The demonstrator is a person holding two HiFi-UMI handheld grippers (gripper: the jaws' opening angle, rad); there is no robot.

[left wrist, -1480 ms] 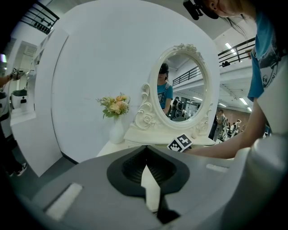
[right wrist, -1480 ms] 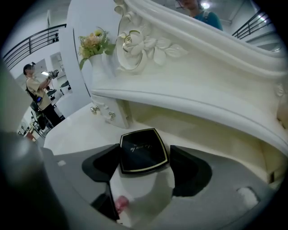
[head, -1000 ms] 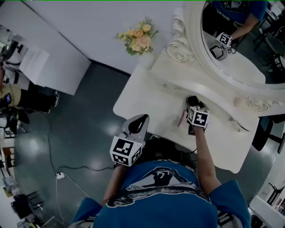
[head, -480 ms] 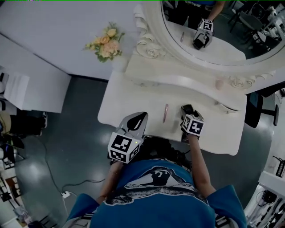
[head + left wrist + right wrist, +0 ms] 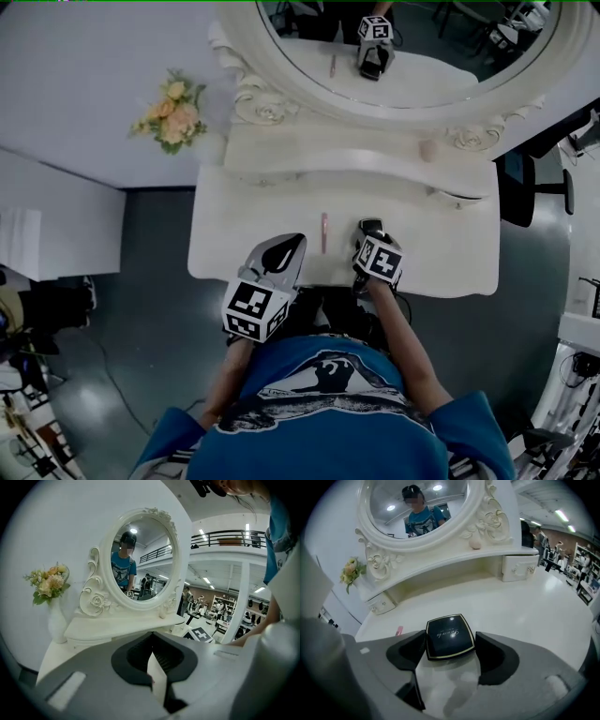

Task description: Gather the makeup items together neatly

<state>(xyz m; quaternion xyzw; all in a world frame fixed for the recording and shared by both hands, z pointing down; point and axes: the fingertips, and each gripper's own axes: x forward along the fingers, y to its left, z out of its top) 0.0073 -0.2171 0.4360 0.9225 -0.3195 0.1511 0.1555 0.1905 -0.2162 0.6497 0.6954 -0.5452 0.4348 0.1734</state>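
Note:
A black square compact (image 5: 450,636) with a gold rim sits low over the white vanity table (image 5: 520,606), and my right gripper (image 5: 451,645) is shut on its two sides. In the head view the compact (image 5: 371,226) shows just ahead of that gripper (image 5: 372,242). A slim pink makeup stick (image 5: 324,232) lies on the table to its left; its tip (image 5: 399,630) peeks past the left jaw. My left gripper (image 5: 285,253) hovers at the table's front edge, left of the stick. It is shut (image 5: 152,648) with nothing in it.
An oval mirror (image 5: 403,47) in an ornate white frame stands at the back on a raised shelf (image 5: 356,155). A small beige egg-shaped item (image 5: 427,150) rests on that shelf. A white vase of flowers (image 5: 172,111) stands at the far left. A small drawer unit (image 5: 518,566) stands at the right.
The head view has swung, so the table sits more centred. My right gripper has carried the compact rightward, away from the pink stick. The left gripper keeps its place at the front edge.

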